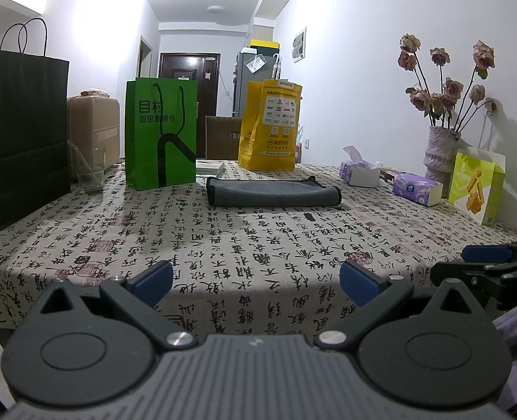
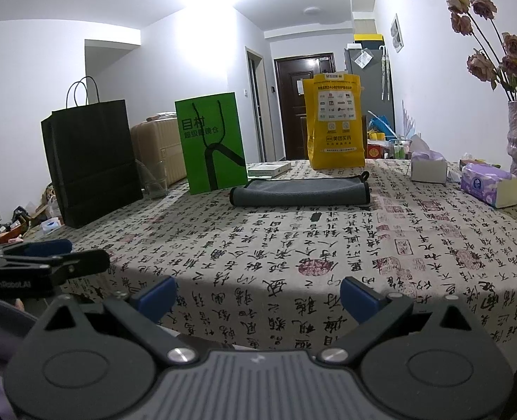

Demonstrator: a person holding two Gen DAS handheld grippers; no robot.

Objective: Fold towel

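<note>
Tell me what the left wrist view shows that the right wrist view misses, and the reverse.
Only the left wrist view shows the green-yellow snack box beside the vase. Only the right wrist view shows floor clutter beyond the table's left edge. Both share the grey towel lying folded on the tablecloth, the green bag, the yellow bag, and both grippers, left gripper and right gripper, open and empty.

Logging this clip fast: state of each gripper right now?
Left gripper: open, empty, short of the towel.
Right gripper: open, empty, also short of it.
</note>
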